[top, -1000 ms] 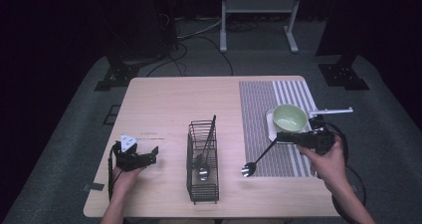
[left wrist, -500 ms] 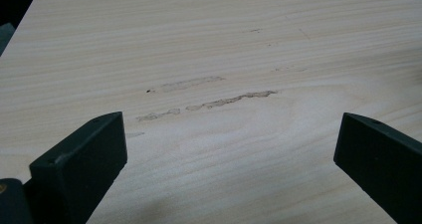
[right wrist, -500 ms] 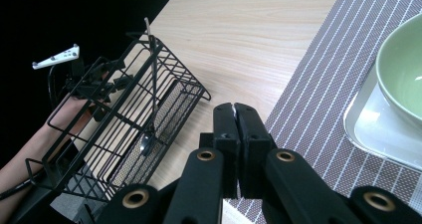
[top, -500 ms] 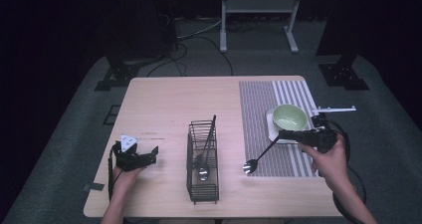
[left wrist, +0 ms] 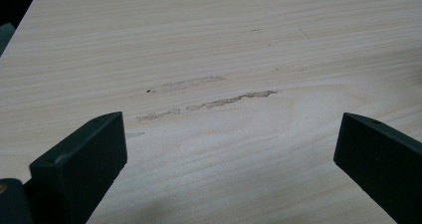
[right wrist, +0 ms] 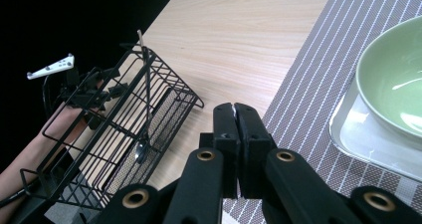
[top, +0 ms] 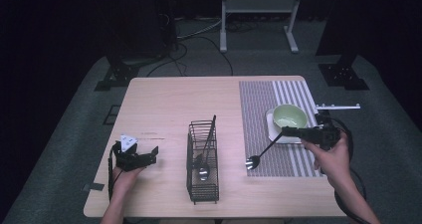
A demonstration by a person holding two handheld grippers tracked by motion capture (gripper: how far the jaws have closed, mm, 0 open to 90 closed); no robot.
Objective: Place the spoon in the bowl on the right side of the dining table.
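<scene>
We see the right claw (top: 286,131) held low over the striped placemat (top: 259,92) at the right side of the desk (top: 169,104), its jaws pressed together on the handle of a black fork (top: 263,149). The fork slants down and toward the person from the claw tips, and its tines end near the front edge of the placemat, just right of the wire basket (top: 191,134). Whether the tines touch the mat or hang just above it we cannot tell. In the right gripper view the right claw (right wrist: 234,109) shows its two black jaws shut flat against each other, with the fork hidden beneath them.

Just behind the right claw sits a green bowl (top: 290,116) on a small white tray (top: 271,127), both on the placemat. The same bowl (right wrist: 393,79) and tray (right wrist: 358,139) fill the right part of the right gripper view.

The wire basket stands in the middle of the desk, near its front edge. A spoon (top: 203,170) lies inside it with its bowl end toward the person and its dark handle leaning up against the far rim.

The left claw (top: 152,154) rests at the front left of the desk, well apart from the basket. In the left gripper view its jaws stand wide apart over bare wood (left wrist: 224,59), with nothing between them.
</scene>
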